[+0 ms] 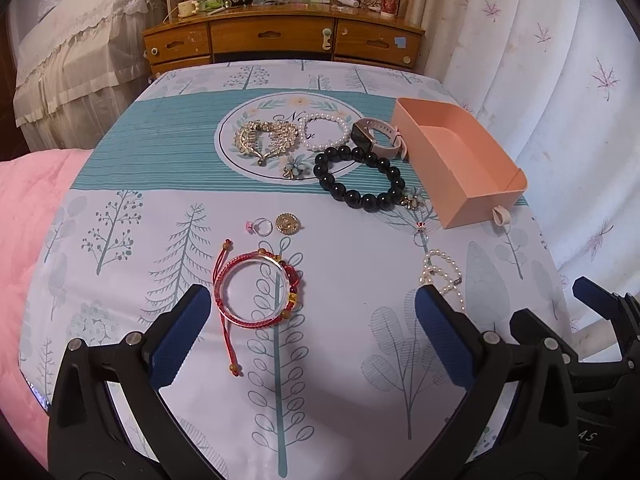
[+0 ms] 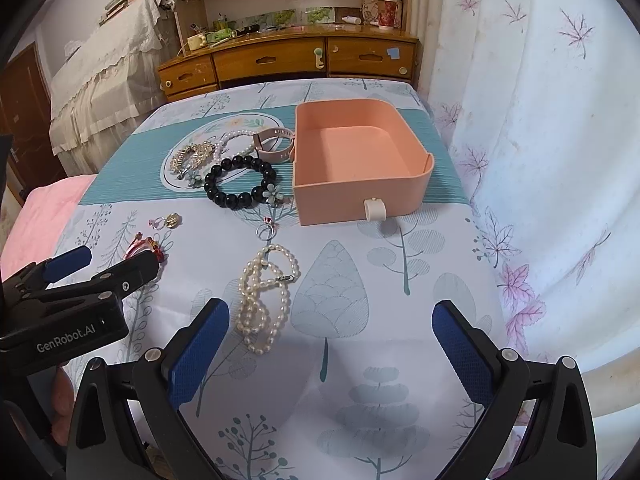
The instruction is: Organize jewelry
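Observation:
Jewelry lies on a tree-print cloth. A red cord bracelet [image 1: 258, 292] sits just ahead of my open, empty left gripper [image 1: 312, 312]. A pearl necklace [image 2: 264, 296] lies just ahead of my open, empty right gripper [image 2: 332, 324], near its left finger. Farther off are a black bead bracelet [image 1: 360, 178], a gold brooch [image 1: 264, 140], a white pearl bracelet [image 1: 324, 134], a pink watch [image 1: 378, 140], a gold button [image 1: 287, 223] and two small rings [image 1: 260, 227] [image 1: 420, 234]. The empty pink drawer box [image 2: 360, 160] stands at the far right.
A wooden dresser [image 1: 280, 38] stands beyond the table's far edge. A white flowered curtain [image 2: 540, 140] hangs along the right side. A pink blanket [image 1: 24, 232] lies at the left. The left gripper also shows in the right wrist view [image 2: 100, 262].

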